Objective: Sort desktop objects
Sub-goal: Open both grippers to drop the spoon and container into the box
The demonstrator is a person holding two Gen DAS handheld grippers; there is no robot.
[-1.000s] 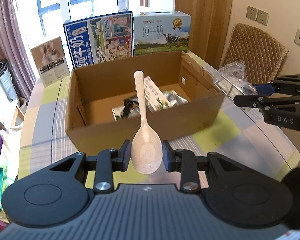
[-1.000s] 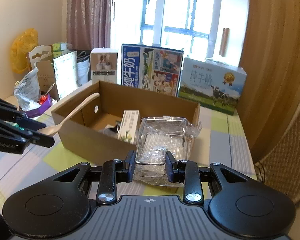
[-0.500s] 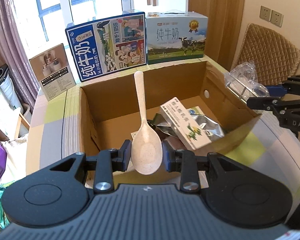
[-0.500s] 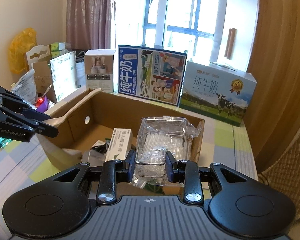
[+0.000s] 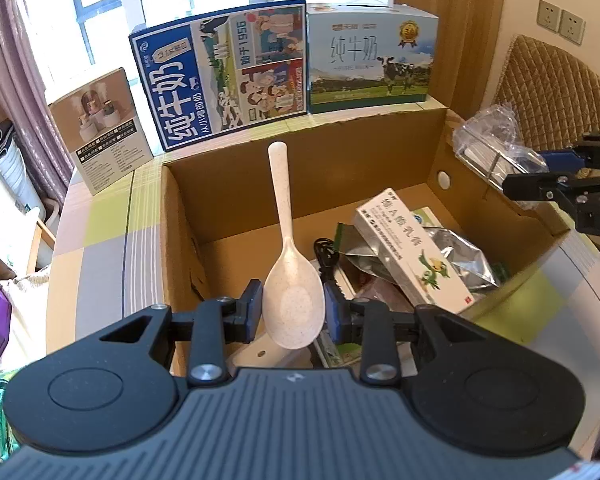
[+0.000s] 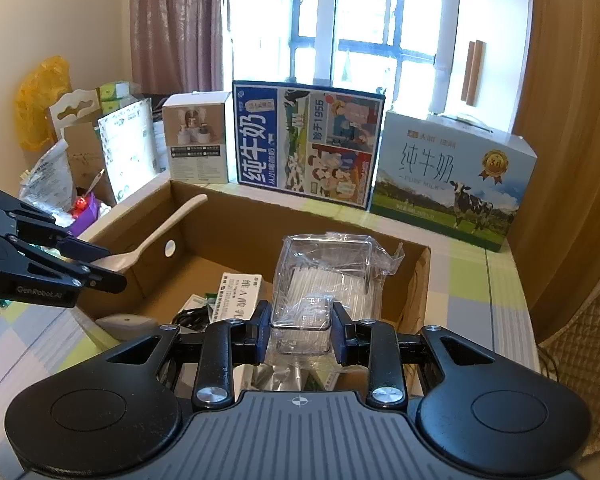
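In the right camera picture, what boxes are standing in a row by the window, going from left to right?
Small white box with the humidifier picture → big blue milk carton box → pale blue milk box with the cow.

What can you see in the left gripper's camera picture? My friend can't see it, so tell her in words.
The left gripper holds a pale spoon by its bowl, handle pointing away, over an open cardboard box. Inside lie a white and green carton and a silver pouch. Milk cartons stand behind the box.
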